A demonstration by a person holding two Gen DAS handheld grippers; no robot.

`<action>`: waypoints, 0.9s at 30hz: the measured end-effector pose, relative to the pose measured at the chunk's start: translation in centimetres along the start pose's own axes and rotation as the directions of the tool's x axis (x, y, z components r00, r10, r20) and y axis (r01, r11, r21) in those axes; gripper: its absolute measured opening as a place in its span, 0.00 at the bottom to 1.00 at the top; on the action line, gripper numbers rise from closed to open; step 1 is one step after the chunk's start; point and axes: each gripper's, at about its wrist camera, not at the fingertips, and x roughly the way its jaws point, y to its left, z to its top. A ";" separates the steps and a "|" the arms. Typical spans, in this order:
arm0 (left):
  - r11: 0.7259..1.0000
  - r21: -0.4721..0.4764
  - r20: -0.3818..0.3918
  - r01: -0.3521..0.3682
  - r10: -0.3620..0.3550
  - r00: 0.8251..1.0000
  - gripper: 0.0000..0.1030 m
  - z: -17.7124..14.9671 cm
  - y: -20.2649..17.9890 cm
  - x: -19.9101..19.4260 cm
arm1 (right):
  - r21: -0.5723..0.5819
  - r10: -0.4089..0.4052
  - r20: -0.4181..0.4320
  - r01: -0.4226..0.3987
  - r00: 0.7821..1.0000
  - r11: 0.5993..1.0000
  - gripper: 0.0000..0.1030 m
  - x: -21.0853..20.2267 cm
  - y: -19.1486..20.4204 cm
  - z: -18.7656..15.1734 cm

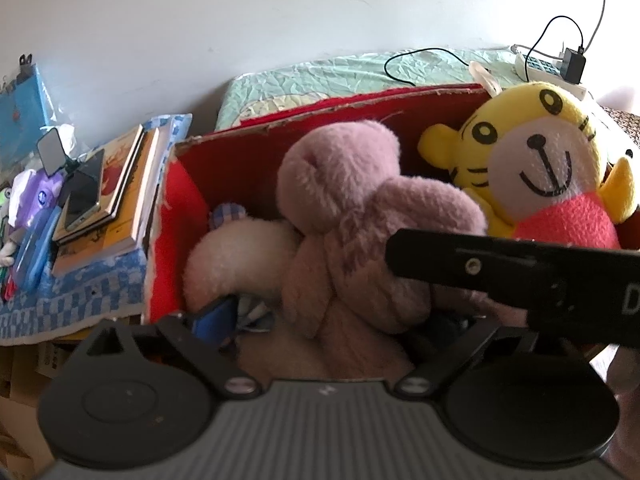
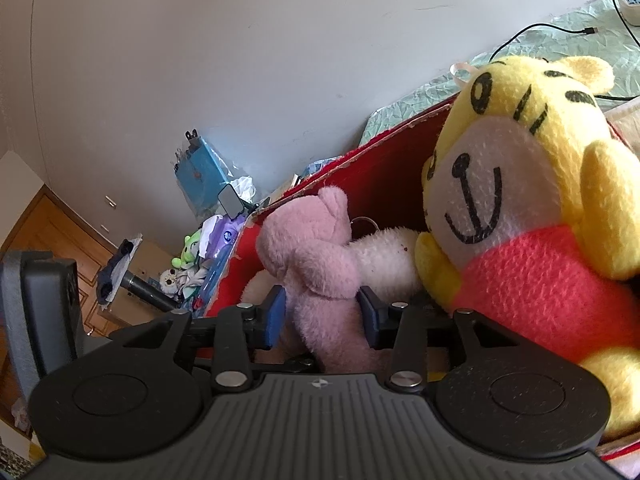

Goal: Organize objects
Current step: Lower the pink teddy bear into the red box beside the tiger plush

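Straddling the pink plush bear [image 2: 320,280], the right gripper [image 2: 320,320] has its blue pads [image 2: 274,316] set to either side of the toy's body, touching or nearly so; whether they squeeze it cannot be told. The bear stands roughly upright inside the red box [image 2: 384,168], its long axis running away from the gripper, beside a yellow tiger plush [image 2: 520,208]. The left gripper [image 1: 320,320] sits low in the box behind the bear, its opening hidden by fur.
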 end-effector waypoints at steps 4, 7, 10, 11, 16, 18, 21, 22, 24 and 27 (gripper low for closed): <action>1.000 0.000 -0.002 0.009 -0.009 1.000 0.96 0.1 0.1 0.1 | -0.005 0.010 0.006 -0.010 1.000 1.000 0.42 -0.5 0.1 0.3; 1.000 -0.001 -0.005 0.010 -0.010 1.000 0.96 0.1 0.1 0.0 | -0.020 0.008 0.015 -0.008 1.000 1.000 0.40 -0.9 0.3 0.4; 1.000 -0.004 -0.012 0.015 -0.015 1.000 0.96 0.2 0.1 -0.1 | -0.029 0.001 0.025 0.000 1.000 1.000 0.33 -1.3 0.2 0.4; 1.000 -0.006 -0.016 0.017 -0.018 1.000 0.96 0.2 0.2 -0.2 | -0.028 0.001 0.027 0.000 1.000 1.000 0.32 -1.4 0.2 0.4; 0.999 -0.021 -0.024 0.028 -0.029 0.999 0.96 0.2 0.6 -0.8 | -0.037 0.001 0.029 0.000 1.000 0.999 0.25 -1.4 0.2 0.4; 0.999 -0.025 -0.022 0.026 -0.027 0.999 0.96 0.2 0.7 -1.0 | -0.044 0.000 0.026 0.001 1.000 0.999 0.25 -1.4 0.2 0.3; 0.999 -0.033 -0.030 0.015 -0.016 0.999 0.96 0.0 0.8 -1.0 | -0.051 -0.001 0.011 0.002 1.000 0.999 0.25 -1.2 0.3 0.2; 0.999 -0.038 -0.034 0.015 -0.017 0.999 0.96 0.0 0.9 -1.0 | -0.053 -0.003 0.007 0.003 1.000 0.999 0.25 -1.2 0.4 0.2; 0.999 -0.043 -0.039 0.016 -0.018 0.999 0.95 0.0 1.1 -1.0 | -0.063 -0.010 0.000 0.010 1.000 0.998 0.25 -1.0 0.6 0.0; 1.000 -0.031 -0.037 0.001 -0.002 0.999 0.95 -0.1 0.9 -1.4 | -0.074 -0.013 -0.006 0.012 1.000 0.997 0.25 -1.0 0.7 -0.1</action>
